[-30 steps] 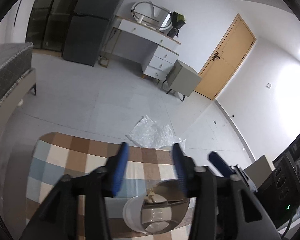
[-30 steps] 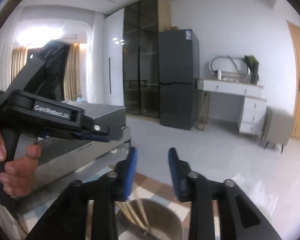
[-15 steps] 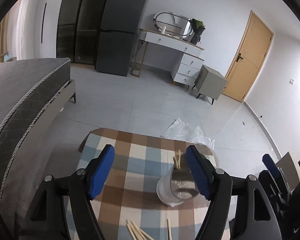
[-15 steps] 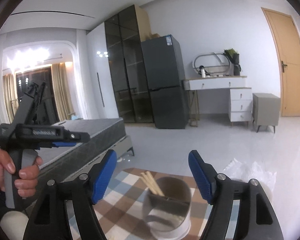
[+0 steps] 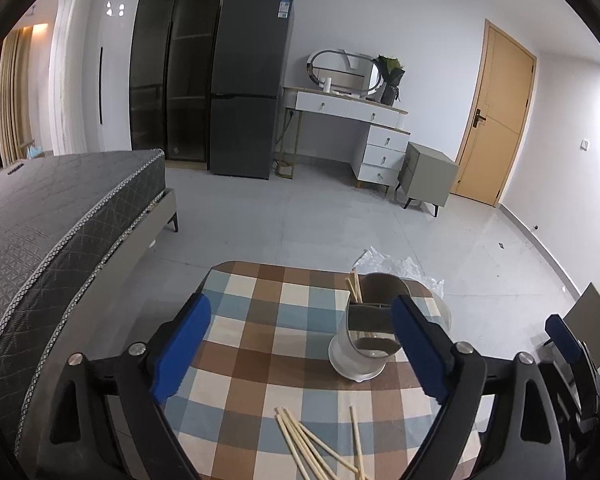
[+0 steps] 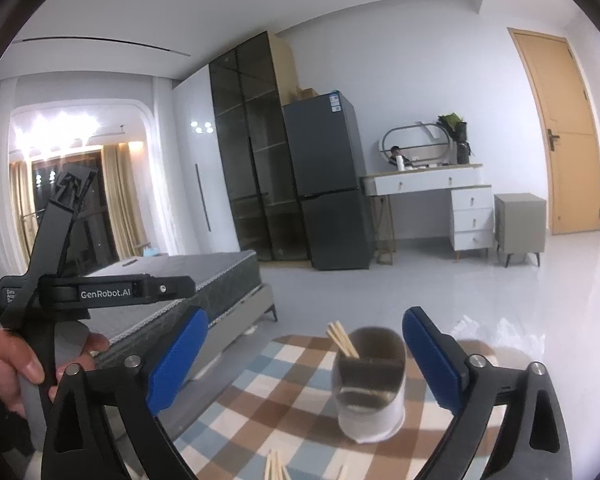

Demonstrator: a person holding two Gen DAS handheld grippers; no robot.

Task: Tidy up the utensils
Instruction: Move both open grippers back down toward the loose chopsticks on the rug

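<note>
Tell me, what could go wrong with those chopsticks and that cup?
The cup is tall with a narrow base and stands near the far right edge of the table; a bump from either open tool, left or right, might tip it and spill the chopsticks inside. The loose chopsticks lie fanned and overlapping, so picking up just one could be tricky and might scatter the others.

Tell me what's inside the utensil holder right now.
A few wooden chopsticks stand in the utensil holder, leaning toward its left rim. Its wall hides their lower ends and anything else at the bottom.
</note>
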